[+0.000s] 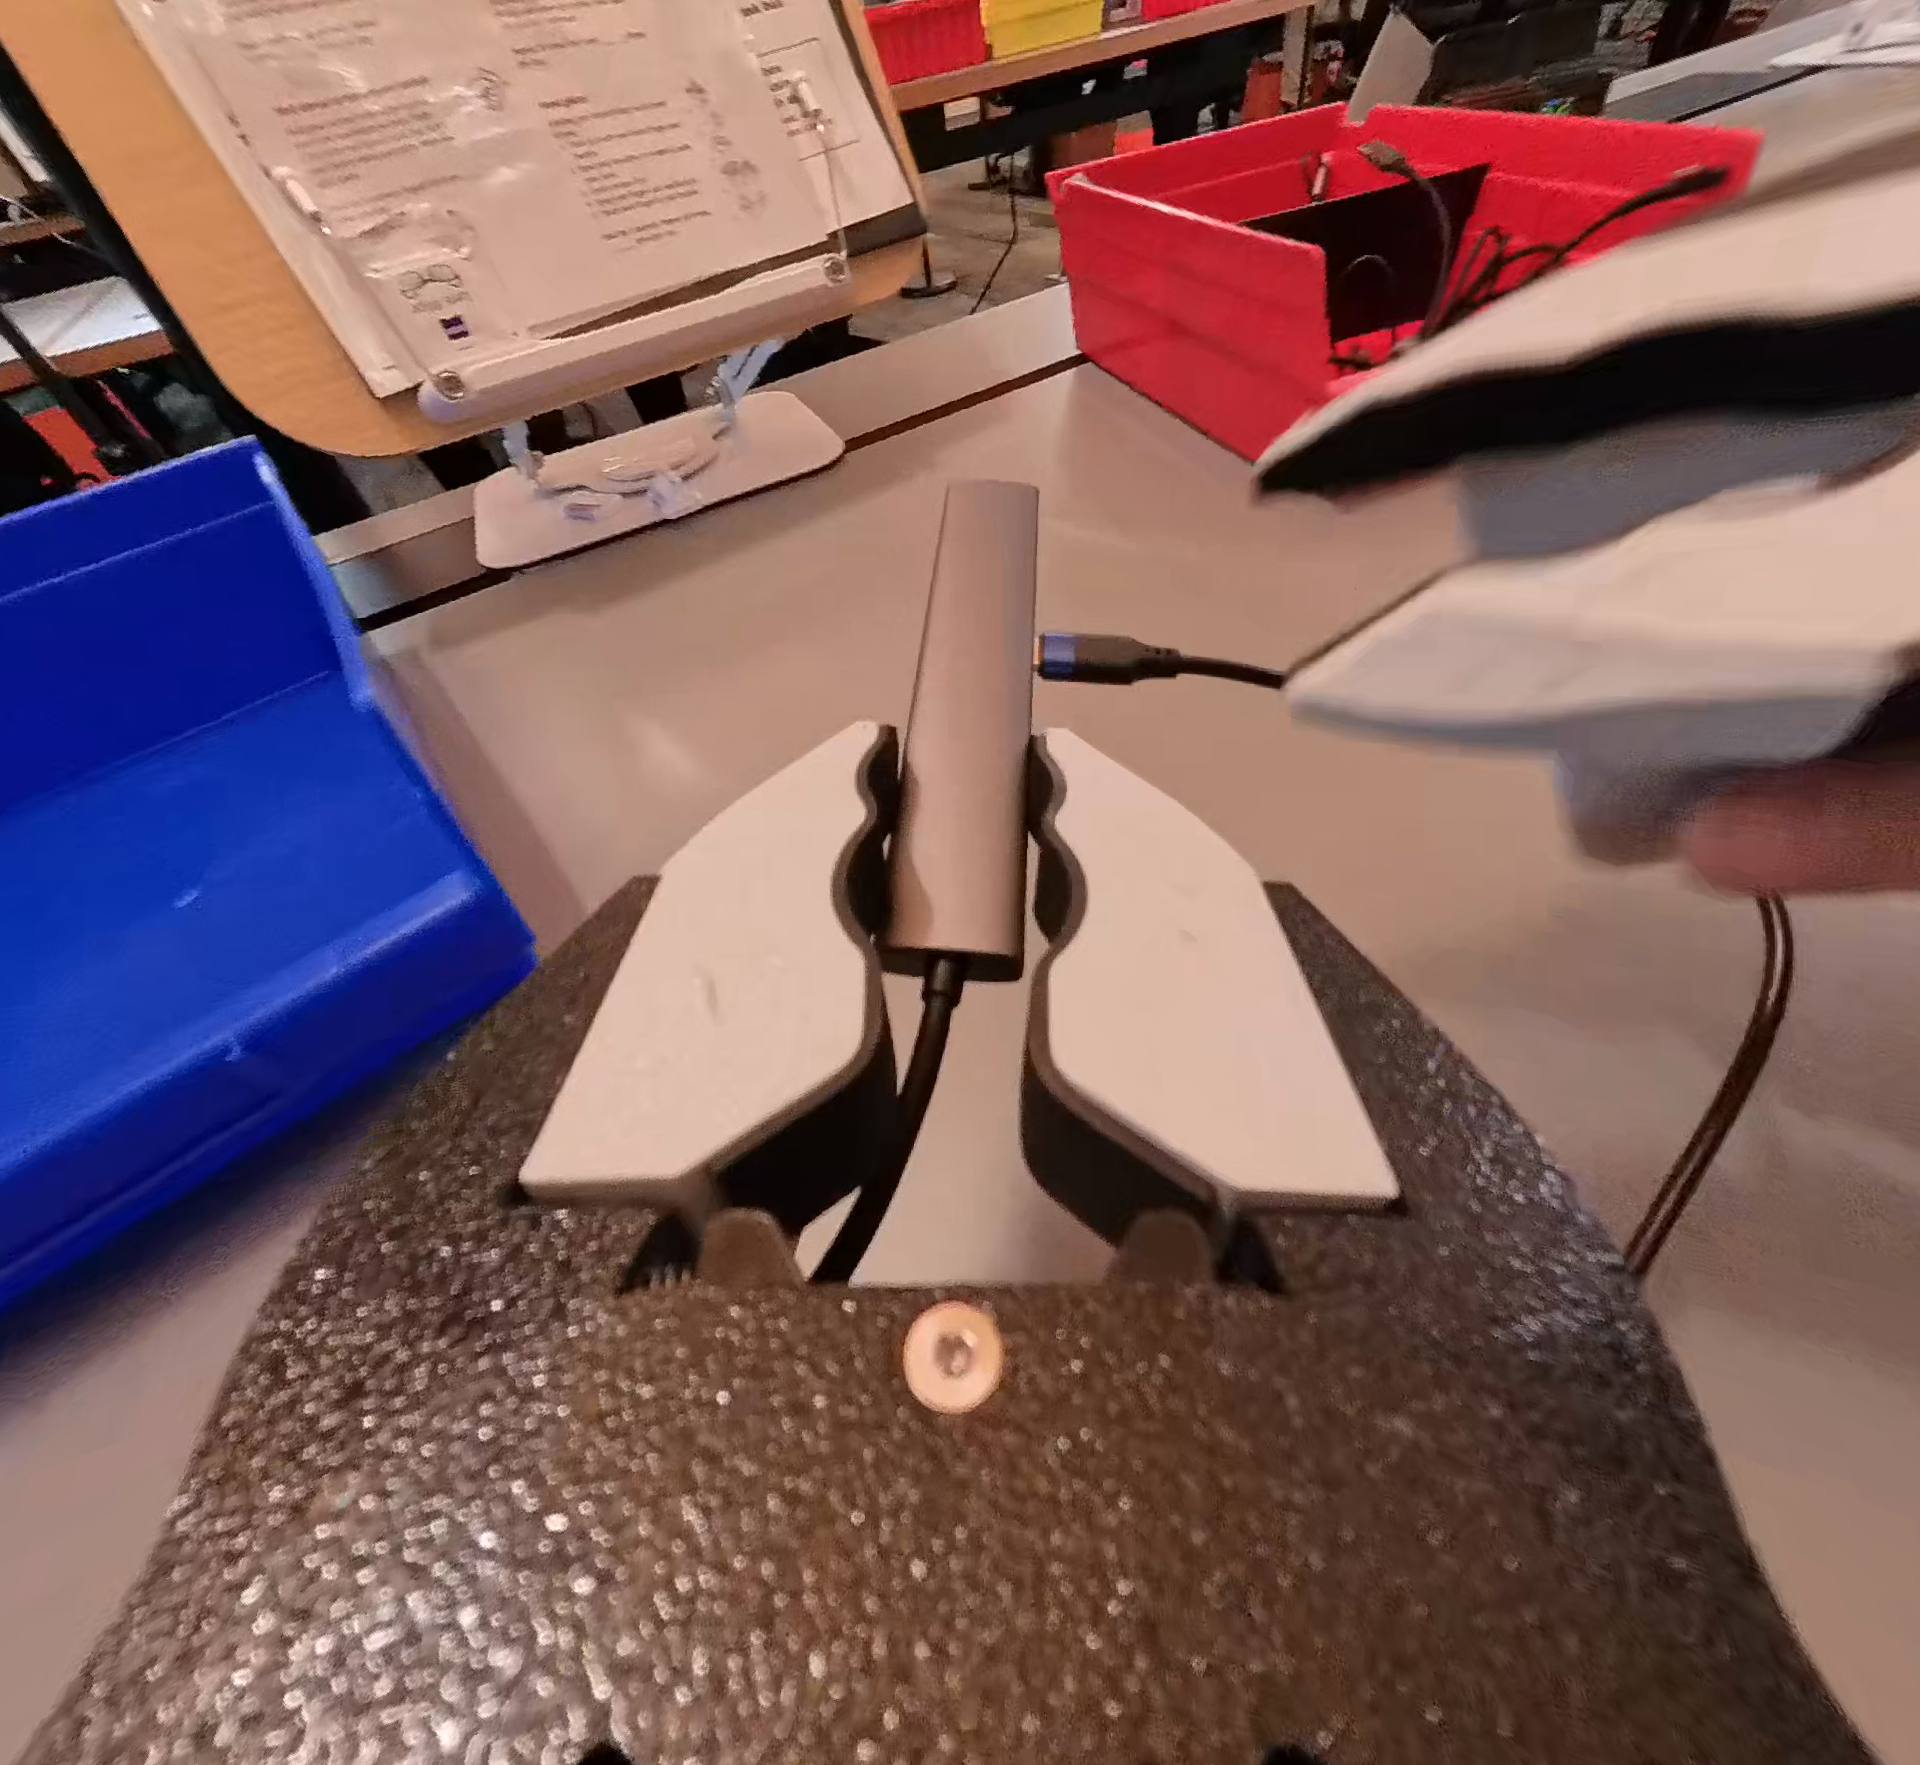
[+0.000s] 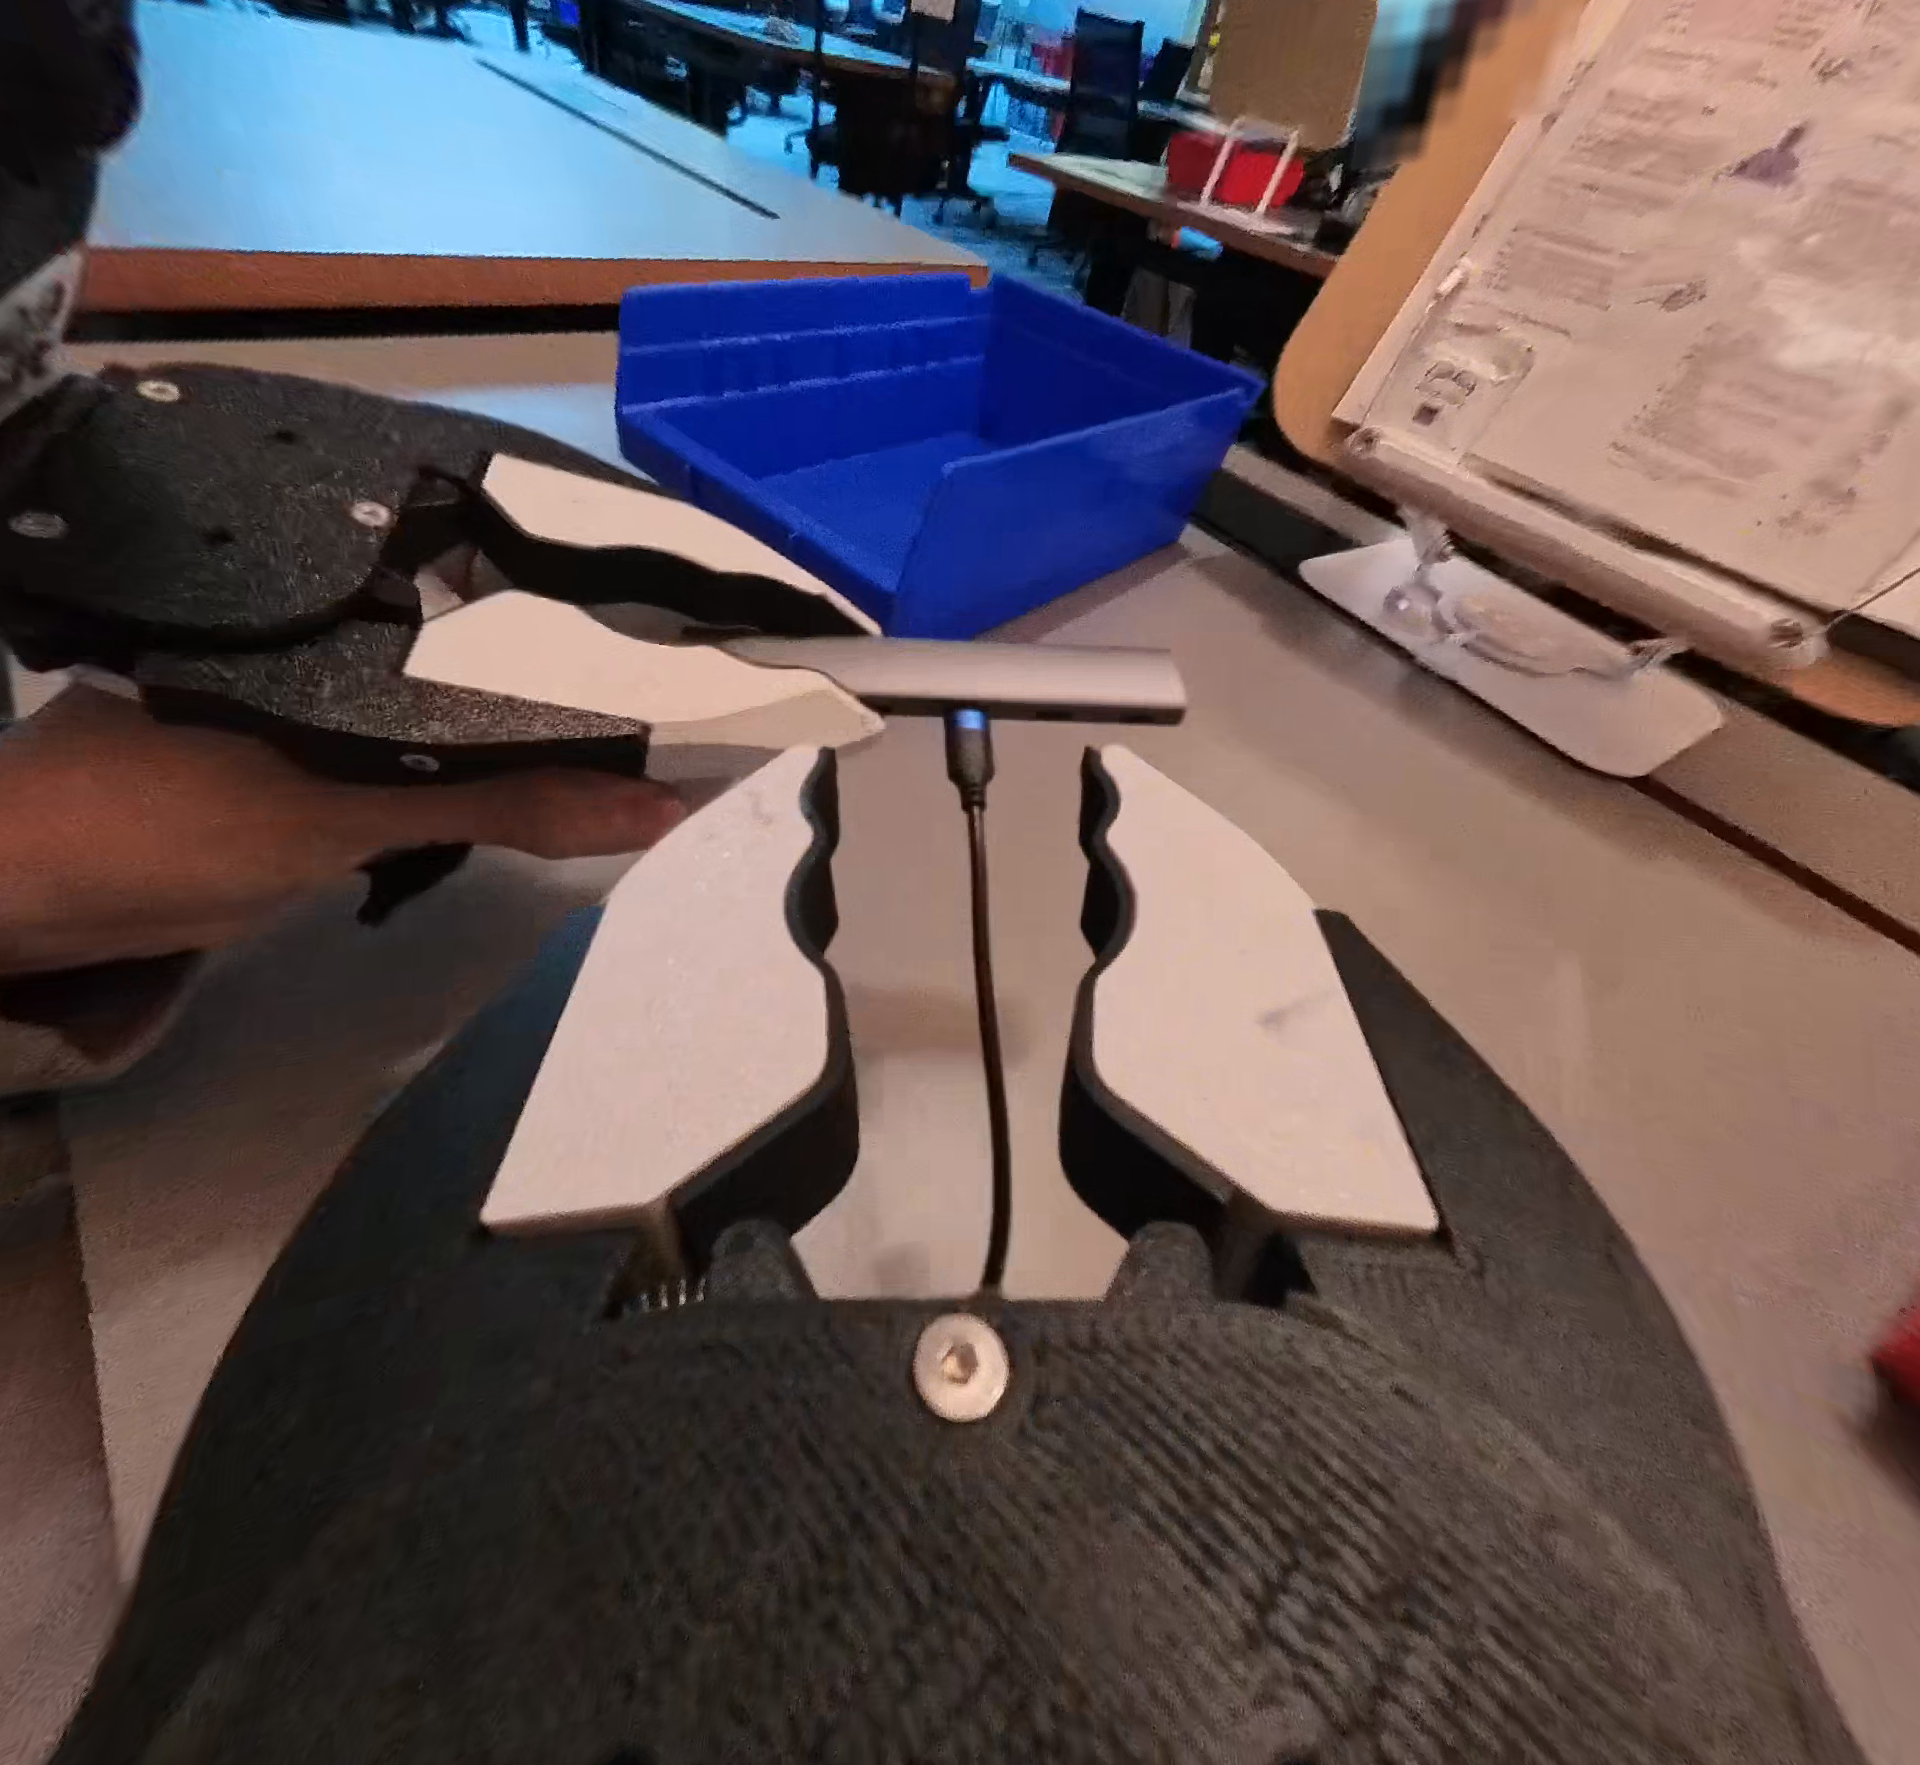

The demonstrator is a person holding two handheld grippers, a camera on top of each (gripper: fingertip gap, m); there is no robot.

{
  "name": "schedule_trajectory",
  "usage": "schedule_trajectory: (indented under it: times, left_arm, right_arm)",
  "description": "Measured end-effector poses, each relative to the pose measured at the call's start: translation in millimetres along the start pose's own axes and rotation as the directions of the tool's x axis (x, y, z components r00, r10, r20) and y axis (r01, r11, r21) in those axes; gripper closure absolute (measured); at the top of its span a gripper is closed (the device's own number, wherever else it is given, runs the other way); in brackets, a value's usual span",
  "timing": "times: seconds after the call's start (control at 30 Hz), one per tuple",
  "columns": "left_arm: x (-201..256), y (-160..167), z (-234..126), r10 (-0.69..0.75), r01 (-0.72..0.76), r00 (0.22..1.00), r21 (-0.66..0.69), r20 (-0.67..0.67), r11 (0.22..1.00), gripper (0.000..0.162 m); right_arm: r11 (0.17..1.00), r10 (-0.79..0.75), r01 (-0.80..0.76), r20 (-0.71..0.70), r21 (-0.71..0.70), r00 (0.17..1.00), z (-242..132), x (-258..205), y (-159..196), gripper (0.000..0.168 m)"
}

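Observation:
My left gripper [image 1: 961, 739] is shut on a slim grey USB hub [image 1: 971, 676], which sticks out forward past the fingertips; a black cable [image 1: 914, 1071] leaves its near end. My right gripper [image 2: 956, 765] is open. A thin black cable [image 2: 987, 988] runs loose between its fingers to a blue-ringed plug [image 2: 966, 728] that meets the hub's side [image 2: 997, 676]. I cannot tell how deep the plug sits. In the left wrist view the plug [image 1: 1091, 655] is at the hub's right side, with the right gripper [image 1: 1278, 577] beside it. The left gripper [image 2: 868, 676] shows at the left of the right wrist view.
A blue bin [image 1: 156, 832] stands on the grey table to the left, also in the right wrist view [image 2: 935, 458]. A red bin [image 1: 1195, 281] with black cables is at the back right. A document stand [image 1: 499, 115] with papers stands behind. A brown cord [image 1: 1714, 1092] hangs at right. Some 6 cm of space lies between my two pairs of fingers.

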State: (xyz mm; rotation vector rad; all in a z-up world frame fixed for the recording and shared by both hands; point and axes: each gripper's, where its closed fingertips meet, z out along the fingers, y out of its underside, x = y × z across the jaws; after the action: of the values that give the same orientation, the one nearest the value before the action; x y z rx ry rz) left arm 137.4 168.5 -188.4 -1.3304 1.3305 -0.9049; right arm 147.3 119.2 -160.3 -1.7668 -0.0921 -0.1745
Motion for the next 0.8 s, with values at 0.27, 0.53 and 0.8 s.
schedule_trajectory:
  times: [0.27, 0.53, 0.8]
  left_arm:
    - [22, -9, 0, -0.084, 0.086, 0.991, 0.016, -0.104, 0.996, 0.139]
    - [29, -3, 2, -0.193, 0.192, 0.962, -0.022, -0.191, 0.981, 0.139]
    - [35, -10, 1, -0.216, 0.228, 0.942, 0.019, -0.258, 0.973, 0.139]
  right_arm:
    - [0.99, 0.136, -0.136, 0.002, 0.033, 0.991, 6, 9, 19, 0.154]
    - [0.993, 0.083, -0.084, 0.006, 0.082, 0.996, 7, 7, 22, 0.157]
    - [0.987, 0.025, -0.017, -0.045, 0.159, 0.999, 3, 8, 15, 0.157]
